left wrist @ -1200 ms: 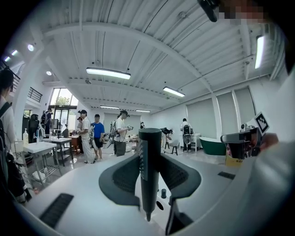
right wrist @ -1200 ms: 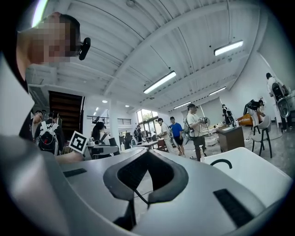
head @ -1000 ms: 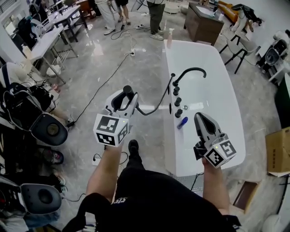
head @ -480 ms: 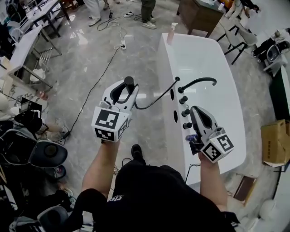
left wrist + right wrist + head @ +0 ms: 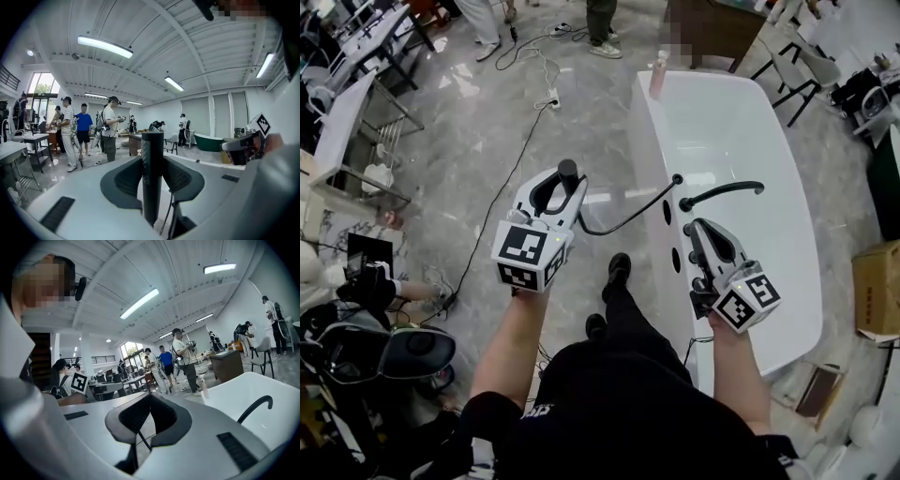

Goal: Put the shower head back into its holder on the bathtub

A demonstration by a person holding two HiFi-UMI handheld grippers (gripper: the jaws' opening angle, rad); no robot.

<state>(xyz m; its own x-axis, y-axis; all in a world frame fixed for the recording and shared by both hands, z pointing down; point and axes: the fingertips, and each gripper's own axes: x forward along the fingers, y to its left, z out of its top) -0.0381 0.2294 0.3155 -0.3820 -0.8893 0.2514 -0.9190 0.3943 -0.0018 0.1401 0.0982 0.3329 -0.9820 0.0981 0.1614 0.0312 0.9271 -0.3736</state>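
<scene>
In the head view my left gripper is shut on the black shower head, held upright over the floor left of the white bathtub. Its black hose sags across to the tub's rim. In the left gripper view the shower head stands as a dark cylinder between the pads. My right gripper is shut with nothing in it, above the tub's near rim, just below the curved black spout. The rim shows two dark holes. The spout also shows in the right gripper view.
A pink bottle stands on the tub's far corner. Cables trail over the grey floor on the left. Desks and gear crowd the left side, and a cardboard box sits at the right. Several people stand farther off.
The person has walked along the tub. Both grippers moved with them, the right one from the tub's near end up to the spout. The left gripper still holds the shower head.
</scene>
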